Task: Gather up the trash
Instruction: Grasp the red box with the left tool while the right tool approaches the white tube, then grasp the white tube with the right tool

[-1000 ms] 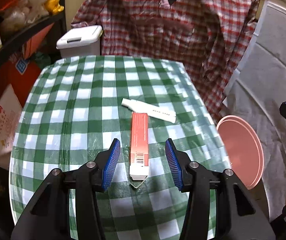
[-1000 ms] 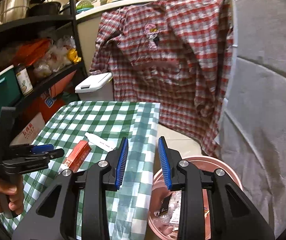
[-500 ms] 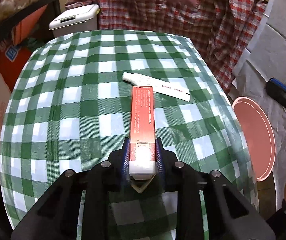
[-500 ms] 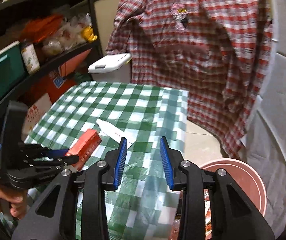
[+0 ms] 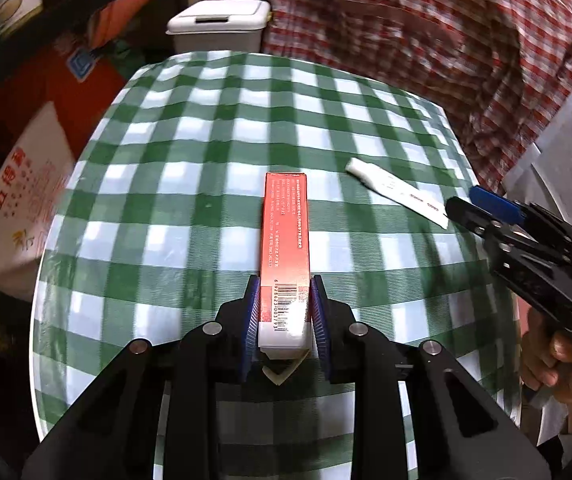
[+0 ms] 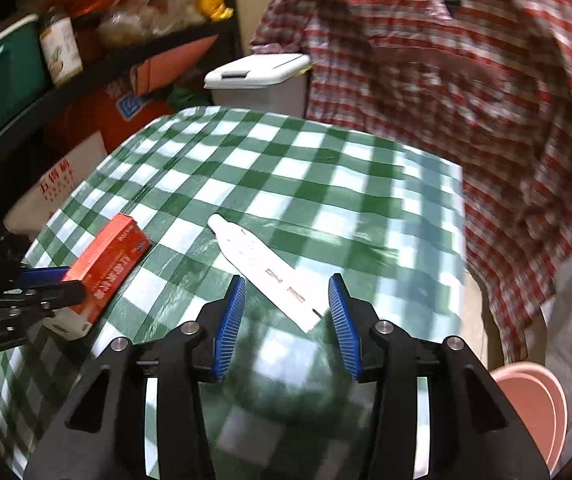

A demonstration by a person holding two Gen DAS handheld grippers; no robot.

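Note:
A long red carton (image 5: 285,236) lies on the green checked tablecloth (image 5: 190,200), and my left gripper (image 5: 285,312) is shut on its near, barcoded end. The same red carton (image 6: 106,264) shows at the left of the right wrist view, with the left gripper (image 6: 52,282) on it. A flattened white tube (image 6: 264,270) lies mid-table; its near end reaches between the blue pads (image 6: 230,320) of my right gripper (image 6: 288,320), whose jaws are opening and do not touch it. From the left wrist view the white tube (image 5: 396,196) lies just left of the right gripper (image 5: 474,204).
A pink basin (image 6: 534,404) stands on the floor past the table's right edge. A white lidded bin (image 5: 218,24) is behind the table, a red plaid shirt (image 6: 446,80) hangs at the back right, and crowded dark shelves (image 6: 46,60) line the left. A hand (image 5: 558,364) grips the right tool.
My left gripper closed on the red carton's near end and swung it left, away from the tube. My right gripper came from above the basin onto the table, over the tube's end, its jaws wider.

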